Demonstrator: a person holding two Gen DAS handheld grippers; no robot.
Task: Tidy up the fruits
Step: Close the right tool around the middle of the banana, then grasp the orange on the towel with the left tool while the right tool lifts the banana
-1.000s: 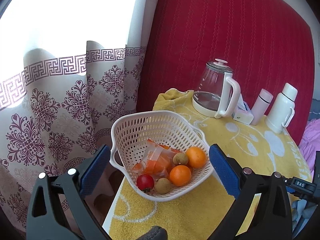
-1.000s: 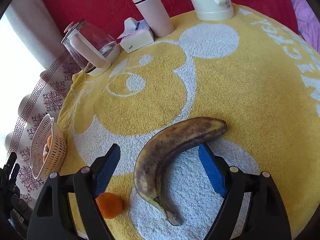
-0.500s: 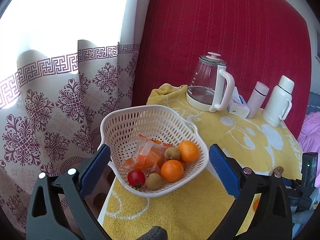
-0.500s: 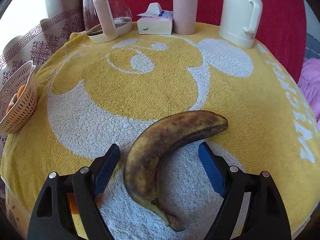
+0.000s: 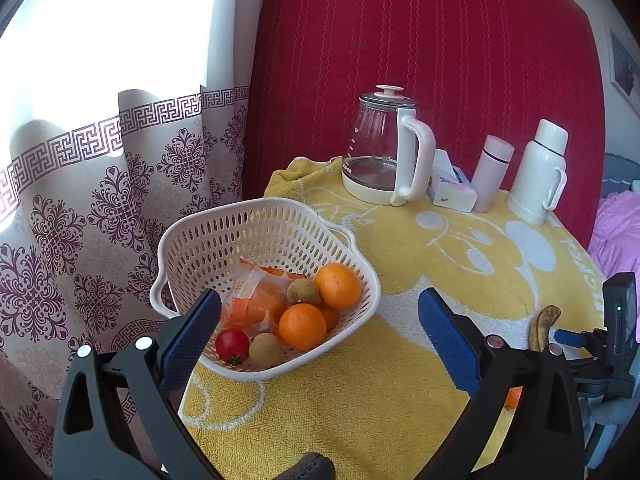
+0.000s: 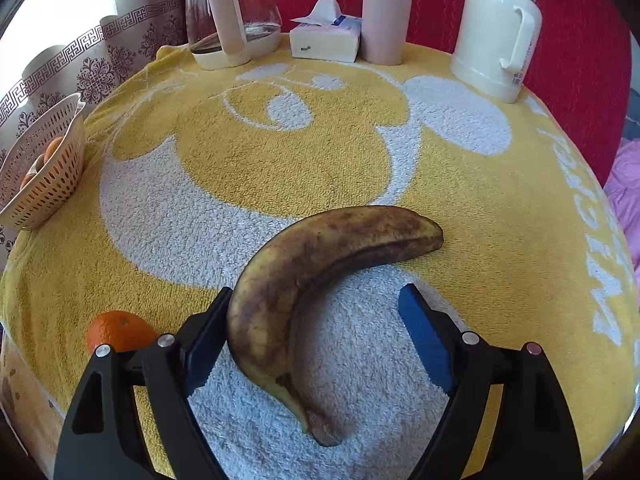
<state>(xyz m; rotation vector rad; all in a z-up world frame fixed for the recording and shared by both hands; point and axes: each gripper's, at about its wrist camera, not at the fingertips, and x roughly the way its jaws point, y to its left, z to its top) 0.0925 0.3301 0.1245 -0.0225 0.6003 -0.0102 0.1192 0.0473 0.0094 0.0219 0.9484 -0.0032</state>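
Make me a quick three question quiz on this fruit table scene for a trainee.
1. True or false: the right gripper is shut on the banana.
2. Which fruit lies loose on the towel beside the banana? A) tomato B) orange C) kiwi
3. Fill in: the white basket sits at the table edge nearest the ____.

Key
1. False: it is open, with the banana lying between its fingers.
2. B: the orange, left of the gripper.
3. Curtain.
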